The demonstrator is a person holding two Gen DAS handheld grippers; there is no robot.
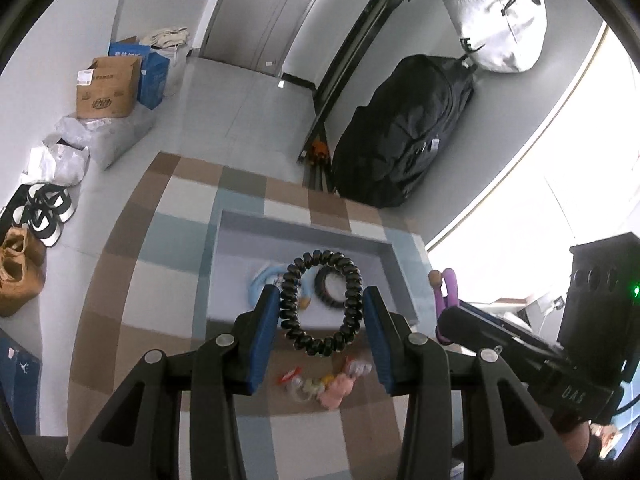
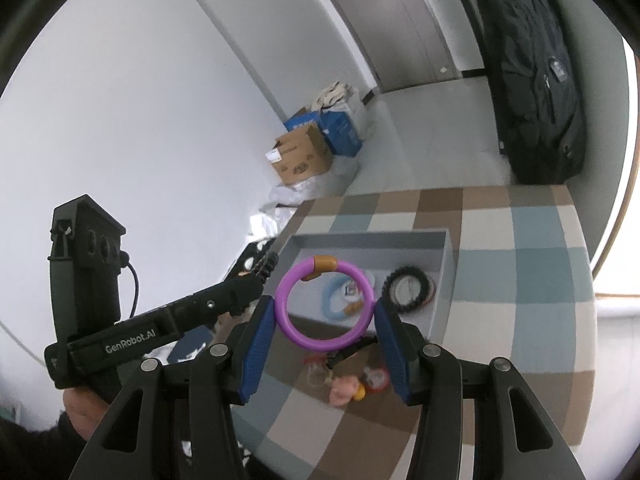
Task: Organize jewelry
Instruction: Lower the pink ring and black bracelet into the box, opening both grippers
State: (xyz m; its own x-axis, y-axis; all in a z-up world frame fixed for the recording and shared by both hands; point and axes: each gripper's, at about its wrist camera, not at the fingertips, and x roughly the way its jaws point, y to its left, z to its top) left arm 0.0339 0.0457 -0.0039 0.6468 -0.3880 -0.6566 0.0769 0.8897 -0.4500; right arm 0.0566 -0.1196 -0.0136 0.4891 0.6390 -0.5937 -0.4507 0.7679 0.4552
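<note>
My left gripper [image 1: 322,312] is shut on a black spiral coil bracelet [image 1: 296,336], its blue pads pressing the ring's two sides above the table. My right gripper [image 2: 325,312] is shut on a purple ring bracelet [image 2: 320,344] with an orange-brown clasp, held the same way. Beyond both lies a grey tray [image 1: 304,228] [image 2: 450,256] holding a light blue bracelet [image 1: 258,280] [image 2: 330,292] and a black beaded ring [image 1: 326,294] [image 2: 404,276]. On the checked cloth near the grippers lie small loose pieces, among them a pink one [image 1: 336,394] [image 2: 344,390].
The table wears a brown, blue and cream checked cloth [image 1: 132,280] [image 2: 520,280]. Past its far edge stand a black backpack [image 1: 404,132], a white bag [image 1: 500,28], cardboard boxes [image 1: 108,88] and shoes [image 1: 40,212] on the floor. The other hand's gripper shows at each view's side.
</note>
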